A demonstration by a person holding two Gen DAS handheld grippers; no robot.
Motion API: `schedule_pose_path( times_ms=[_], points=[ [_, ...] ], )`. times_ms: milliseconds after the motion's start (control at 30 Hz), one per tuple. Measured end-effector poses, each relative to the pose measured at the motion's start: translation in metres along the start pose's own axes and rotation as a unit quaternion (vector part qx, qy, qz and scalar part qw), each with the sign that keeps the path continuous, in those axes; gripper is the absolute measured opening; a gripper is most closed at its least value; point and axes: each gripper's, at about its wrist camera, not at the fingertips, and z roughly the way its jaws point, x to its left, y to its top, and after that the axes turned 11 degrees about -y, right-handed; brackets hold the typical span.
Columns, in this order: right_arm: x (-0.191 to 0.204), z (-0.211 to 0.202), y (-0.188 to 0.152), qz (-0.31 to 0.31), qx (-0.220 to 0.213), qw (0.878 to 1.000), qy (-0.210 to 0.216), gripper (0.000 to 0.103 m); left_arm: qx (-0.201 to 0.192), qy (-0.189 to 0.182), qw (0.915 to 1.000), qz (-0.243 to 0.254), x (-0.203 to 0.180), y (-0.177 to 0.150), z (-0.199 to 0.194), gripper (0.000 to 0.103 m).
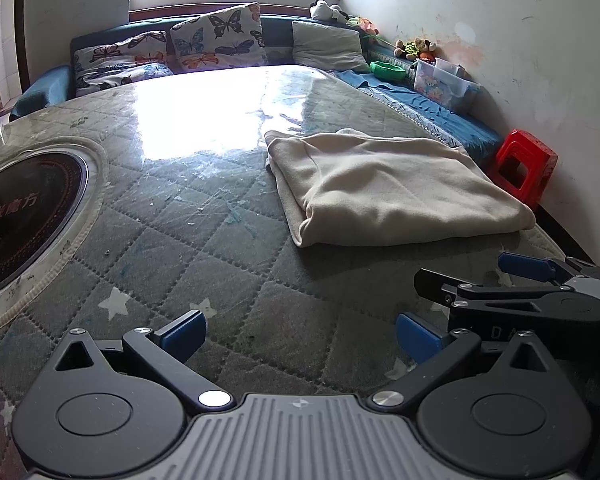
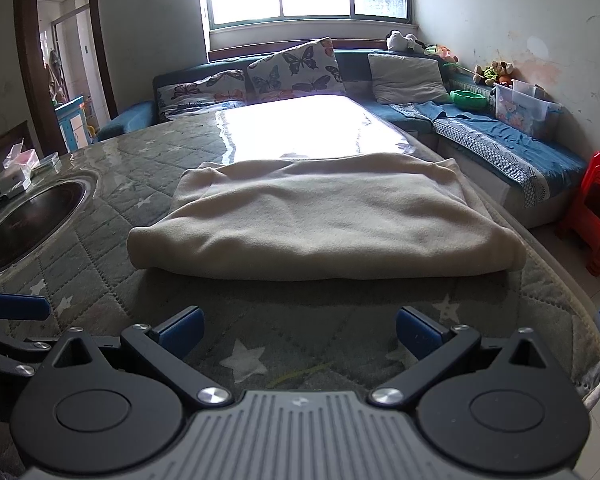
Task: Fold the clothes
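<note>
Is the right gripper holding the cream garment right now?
No. The right gripper is open and empty, short of the folded cream garment, which lies untouched on the quilted table cover.

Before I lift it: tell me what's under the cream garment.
The folded cream garment lies on the quilted table cover, which shows all around it. Anything between its layers or beneath it is hidden.
</note>
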Motion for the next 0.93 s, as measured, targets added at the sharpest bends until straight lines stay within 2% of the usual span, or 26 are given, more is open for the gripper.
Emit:
schedule_pose_path(
  times_ms=[667, 933],
  points=[
    [0.0022, 0.0035, 0.0017, -0.002, 0.000, 1.000, 0.000, 0.103, -0.008, 0.009, 0.9999, 0.004, -0.0010, 0.0006, -0.0008, 0.103],
    [-0.0002, 0.0004, 0.0022, -0.001, -0.006, 1.000, -0.005, 0.103, -0.010, 0.002, 0.9999, 0.012, -0.0050, 0.0007, -0.0034, 0.103]
  ],
)
